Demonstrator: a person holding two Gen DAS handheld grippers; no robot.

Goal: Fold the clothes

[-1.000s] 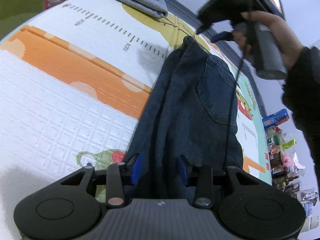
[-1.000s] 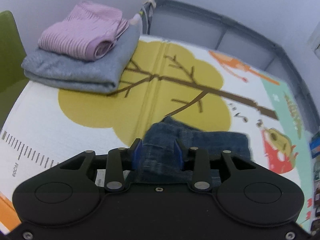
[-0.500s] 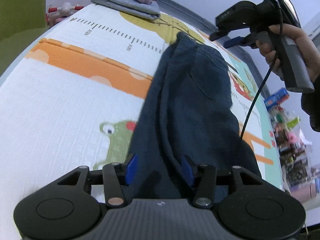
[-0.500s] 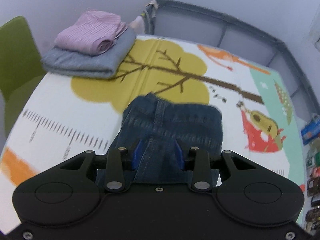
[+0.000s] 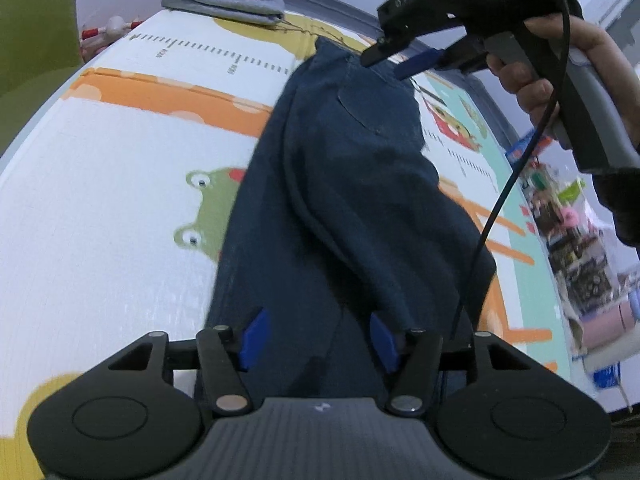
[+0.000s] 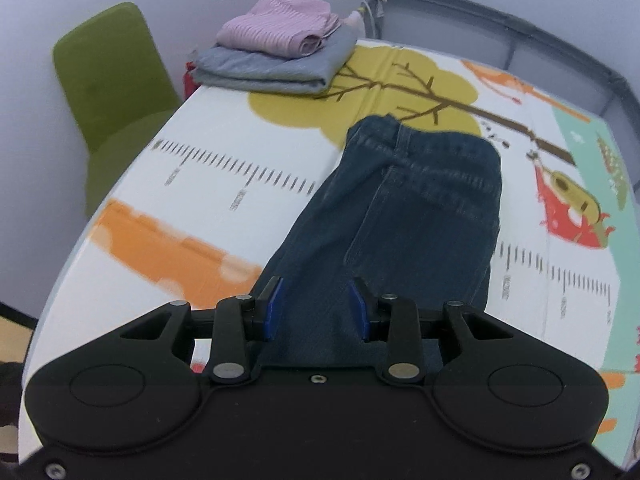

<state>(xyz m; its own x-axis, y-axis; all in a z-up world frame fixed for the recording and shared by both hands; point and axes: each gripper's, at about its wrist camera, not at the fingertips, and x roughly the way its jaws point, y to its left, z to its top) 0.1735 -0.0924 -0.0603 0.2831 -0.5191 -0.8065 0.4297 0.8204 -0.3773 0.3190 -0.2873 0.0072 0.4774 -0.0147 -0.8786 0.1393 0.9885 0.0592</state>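
Jeans (image 6: 404, 216) lie flat on mat (image 6: 224, 200) (both tools agape above).

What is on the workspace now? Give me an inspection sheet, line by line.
Surface: printed play mat with ruler marks, a tree and a frog.
Job's things: jeans laid lengthwise on the mat, legs folded together, back pocket up.
Clutter: pink garment folded on a grey garment at the mat's far corner.
Grippers: left gripper open over the leg end; right gripper open above the jeans.
Cables: black cable hanging from the right gripper over the jeans.
Surroundings: green chair, grey rail, blurred shelf items.
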